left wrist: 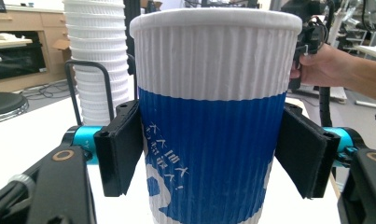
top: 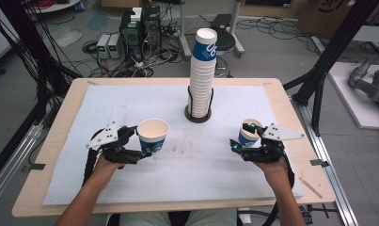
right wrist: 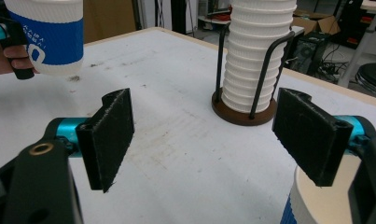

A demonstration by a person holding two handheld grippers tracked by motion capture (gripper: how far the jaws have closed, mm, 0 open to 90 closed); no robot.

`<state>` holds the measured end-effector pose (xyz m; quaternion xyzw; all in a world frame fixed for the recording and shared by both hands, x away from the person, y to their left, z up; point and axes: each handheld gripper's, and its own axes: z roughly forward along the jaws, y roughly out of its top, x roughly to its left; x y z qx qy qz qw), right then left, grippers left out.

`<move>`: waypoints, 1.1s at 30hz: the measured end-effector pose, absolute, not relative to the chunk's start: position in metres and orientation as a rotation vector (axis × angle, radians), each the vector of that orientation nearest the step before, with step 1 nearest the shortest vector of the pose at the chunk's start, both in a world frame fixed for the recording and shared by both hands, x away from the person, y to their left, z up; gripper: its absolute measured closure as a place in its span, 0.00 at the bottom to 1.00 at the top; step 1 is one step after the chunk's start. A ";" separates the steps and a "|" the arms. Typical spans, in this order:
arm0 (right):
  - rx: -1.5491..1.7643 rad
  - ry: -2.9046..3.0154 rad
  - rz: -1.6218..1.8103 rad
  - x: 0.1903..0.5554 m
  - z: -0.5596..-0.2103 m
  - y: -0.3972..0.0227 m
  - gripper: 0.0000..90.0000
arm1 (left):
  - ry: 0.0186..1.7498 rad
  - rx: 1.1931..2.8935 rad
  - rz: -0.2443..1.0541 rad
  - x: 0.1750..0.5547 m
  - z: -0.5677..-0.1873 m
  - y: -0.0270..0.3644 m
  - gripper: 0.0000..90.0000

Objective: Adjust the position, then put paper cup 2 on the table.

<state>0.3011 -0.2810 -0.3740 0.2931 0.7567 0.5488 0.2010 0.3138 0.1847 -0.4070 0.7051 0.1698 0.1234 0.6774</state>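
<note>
— Left gripper (top: 141, 142) has its pads against the cup (top: 153, 134), upright on the white mat (top: 107, 108); right gripper (top: 246, 135) gapes empty above a second cup (top: 249, 132).

— Anything inside?

— I see the first cup's inside bare; ribbed wall, white above blue; stacked cups (top: 202, 75) fill the holder (top: 198, 114).

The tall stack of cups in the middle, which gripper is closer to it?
Left, only slightly. The left gripper, holding a cup, sits in front and left of the stack of cups. The right gripper sits in front and right, a little farther off.
</note>
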 end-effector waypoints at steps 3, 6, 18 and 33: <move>0.814 2.117 1.534 0.300 -0.374 -0.282 0.24 | 0.389 1.577 0.277 0.314 -0.408 0.187 0.31; 0.819 2.109 1.538 0.300 -0.374 -0.282 0.24 | 0.395 1.564 0.286 0.315 -0.408 0.189 0.31; 0.819 2.112 1.551 0.298 -0.375 -0.282 0.24 | 0.424 1.518 0.316 0.320 -0.407 0.200 0.31; 0.812 2.140 1.550 0.293 -0.379 -0.284 0.24 | 0.526 1.485 0.382 0.338 -0.419 0.215 0.31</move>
